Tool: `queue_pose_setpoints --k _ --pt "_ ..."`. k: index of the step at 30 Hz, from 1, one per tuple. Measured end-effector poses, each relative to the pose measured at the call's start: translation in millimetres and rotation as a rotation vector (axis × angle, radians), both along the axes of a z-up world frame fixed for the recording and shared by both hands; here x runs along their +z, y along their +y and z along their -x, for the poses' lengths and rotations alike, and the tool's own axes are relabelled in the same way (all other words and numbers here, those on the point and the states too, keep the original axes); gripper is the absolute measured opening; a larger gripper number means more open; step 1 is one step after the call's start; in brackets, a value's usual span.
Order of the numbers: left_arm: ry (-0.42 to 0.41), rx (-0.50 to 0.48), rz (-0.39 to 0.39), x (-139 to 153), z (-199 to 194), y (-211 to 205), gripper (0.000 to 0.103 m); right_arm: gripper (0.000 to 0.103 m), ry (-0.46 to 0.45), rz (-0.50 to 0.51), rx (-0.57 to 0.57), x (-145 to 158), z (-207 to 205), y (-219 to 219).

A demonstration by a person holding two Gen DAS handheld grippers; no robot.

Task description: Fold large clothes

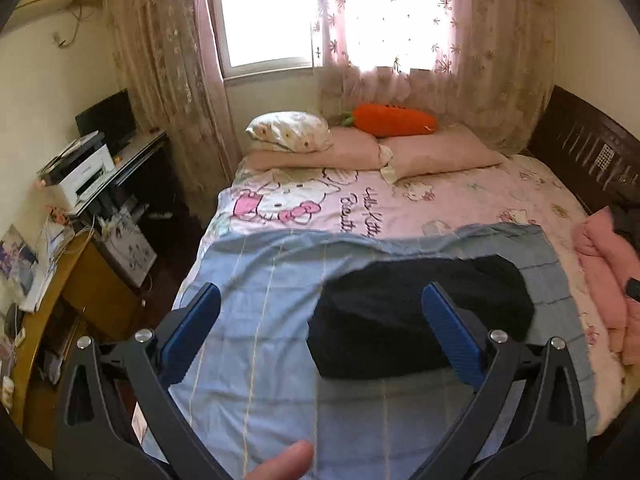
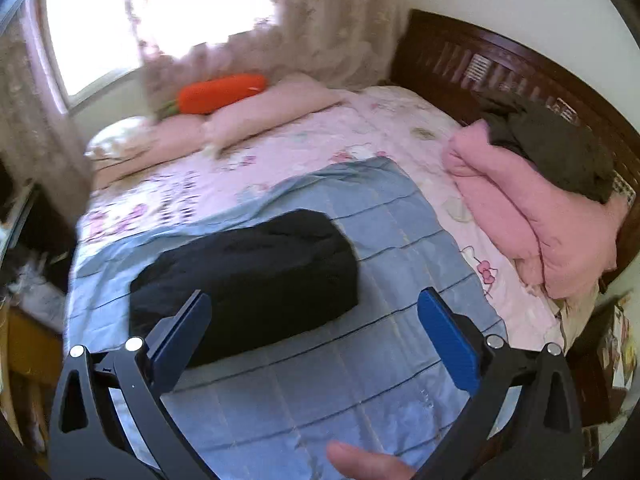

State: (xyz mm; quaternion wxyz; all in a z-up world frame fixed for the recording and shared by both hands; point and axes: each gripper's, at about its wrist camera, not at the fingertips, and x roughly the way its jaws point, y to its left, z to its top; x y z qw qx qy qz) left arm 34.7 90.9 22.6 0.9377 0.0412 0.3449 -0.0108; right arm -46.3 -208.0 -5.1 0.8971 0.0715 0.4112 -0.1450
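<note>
Left wrist: left gripper (image 1: pixel 320 304) jaws wide, empty | right gripper (image 2: pixel 314 312) same, above black garment (image 2: pixel 244 280)

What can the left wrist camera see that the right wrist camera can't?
Only the left wrist view shows the white printer on the desk beside the bed.

Only the right wrist view shows the dark clothes piled on the pink blanket by the headboard.

Both show the folded black garment lying on the blue quilt, the orange carrot pillow, and an open hand-held gripper: left, right.
</note>
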Motion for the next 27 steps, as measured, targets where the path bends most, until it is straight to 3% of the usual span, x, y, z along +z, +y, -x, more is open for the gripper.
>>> queue_pose_setpoints --k 1,3,6,9,16,27 --pt "0.002 -0.004 0.004 5 9 -8 0.101 0.102 0.008 0.055 0.062 8 3 11" --pt "0.023 0.010 0.013 12 37 -13 0.101 0.102 -0.001 0.065 0.118 18 13 18" --pt "0.106 -0.026 0.094 13 65 -34 0.101 0.102 -0.001 -0.027 0.164 26 22 13" --pt "0.109 -0.042 0.120 18 86 -55 0.101 0.102 0.003 -0.113 0.182 33 31 5" --pt "0.083 -0.073 0.139 23 100 -85 0.101 0.102 0.050 -0.170 0.260 29 36 10" --pt "0.088 -0.072 0.116 21 110 -89 0.101 0.102 0.058 -0.205 0.217 20 41 1"
